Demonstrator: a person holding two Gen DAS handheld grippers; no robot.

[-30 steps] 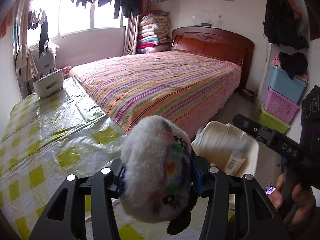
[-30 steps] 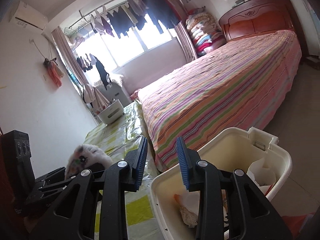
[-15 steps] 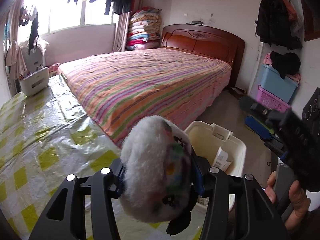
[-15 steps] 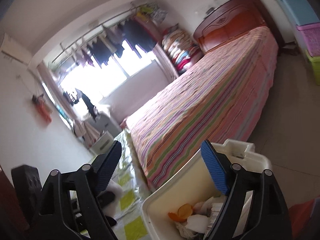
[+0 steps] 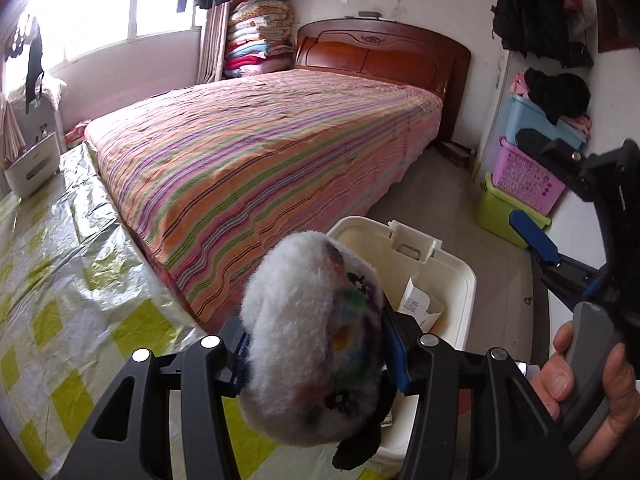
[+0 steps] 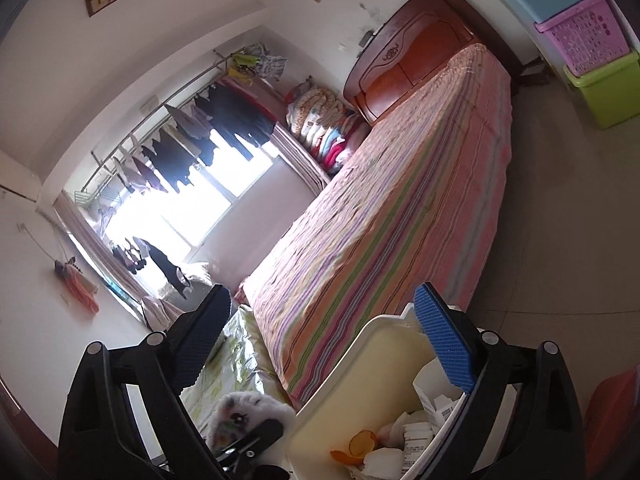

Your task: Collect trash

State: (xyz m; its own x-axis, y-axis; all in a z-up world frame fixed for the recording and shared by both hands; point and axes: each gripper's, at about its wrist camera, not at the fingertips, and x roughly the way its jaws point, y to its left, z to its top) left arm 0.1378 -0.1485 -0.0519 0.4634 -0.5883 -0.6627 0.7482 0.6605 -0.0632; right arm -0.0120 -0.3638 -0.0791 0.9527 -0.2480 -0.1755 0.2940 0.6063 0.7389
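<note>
A fluffy white plush toy [image 5: 312,340] with coloured patches fills the jaws of my left gripper [image 5: 316,354], which is shut on it above the table's edge, beside the bin. The cream plastic bin [image 5: 452,264] stands on the floor between table and bed. It holds a paper carton [image 5: 418,304], orange peel [image 6: 360,446] and crumpled paper. My right gripper [image 6: 322,300] hangs over the bin [image 6: 360,364], rolled sideways. Its jaws are opening wide with nothing between them. The toy [image 6: 248,412] shows low in the right wrist view.
A table under a yellow-and-white checked plastic cloth [image 5: 60,300] lies left, with a white box [image 5: 30,168] at its far end. The striped bed [image 5: 260,152] is right behind the bin. Stacked blue, purple and green baskets [image 5: 520,176] line the right wall.
The right gripper's jaws went from almost shut to wide apart, and it rolled sideways over the bin. The left gripper carried the toy right, closer to the bin.
</note>
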